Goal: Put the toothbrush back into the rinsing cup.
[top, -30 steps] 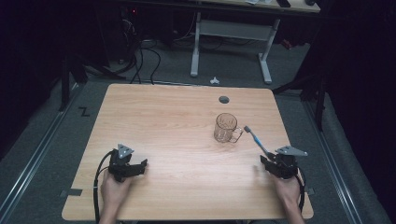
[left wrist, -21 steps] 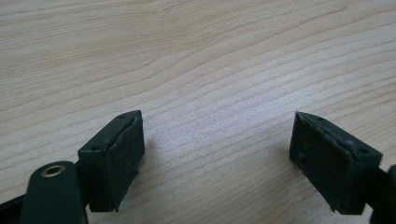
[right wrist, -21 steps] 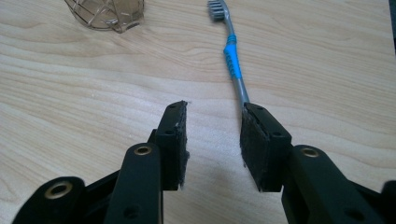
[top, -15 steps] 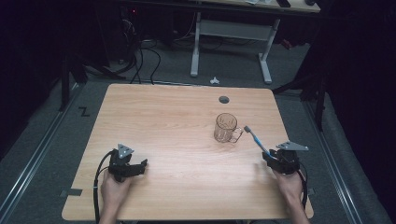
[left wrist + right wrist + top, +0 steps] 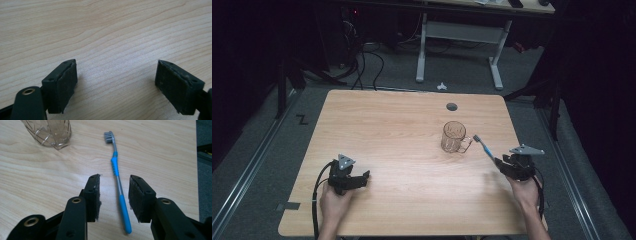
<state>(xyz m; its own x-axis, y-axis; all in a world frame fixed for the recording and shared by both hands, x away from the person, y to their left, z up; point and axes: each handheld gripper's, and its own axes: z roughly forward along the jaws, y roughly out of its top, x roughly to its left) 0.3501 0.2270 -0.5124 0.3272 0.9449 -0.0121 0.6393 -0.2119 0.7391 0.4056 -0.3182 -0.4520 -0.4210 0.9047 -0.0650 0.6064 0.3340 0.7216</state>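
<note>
A blue and grey toothbrush (image 5: 482, 146) lies flat on the wooden table (image 5: 387, 125), its bristle head pointing at a clear glass mug (image 5: 453, 136) standing upright. My right gripper (image 5: 502, 164) sits at the table's right side. In the right gripper view the toothbrush (image 5: 116, 170) handle runs between my right gripper (image 5: 114, 180) jaws, which stand open with a gap on each side; the mug (image 5: 48, 132) is at the upper left. My left gripper (image 5: 362, 177) rests at the front left, and the left gripper view shows my left gripper (image 5: 116, 65) open over bare wood.
A dark round cable hole (image 5: 451, 106) sits near the table's far edge. The table's right edge (image 5: 196, 170) runs close beside the right gripper. Beyond the table stand a white-legged desk (image 5: 422, 50) and floor cables (image 5: 367, 60).
The right gripper has shifted slightly to the right and away from the person. The toothbrush head and the mug stay where they were. The left gripper has not moved.
</note>
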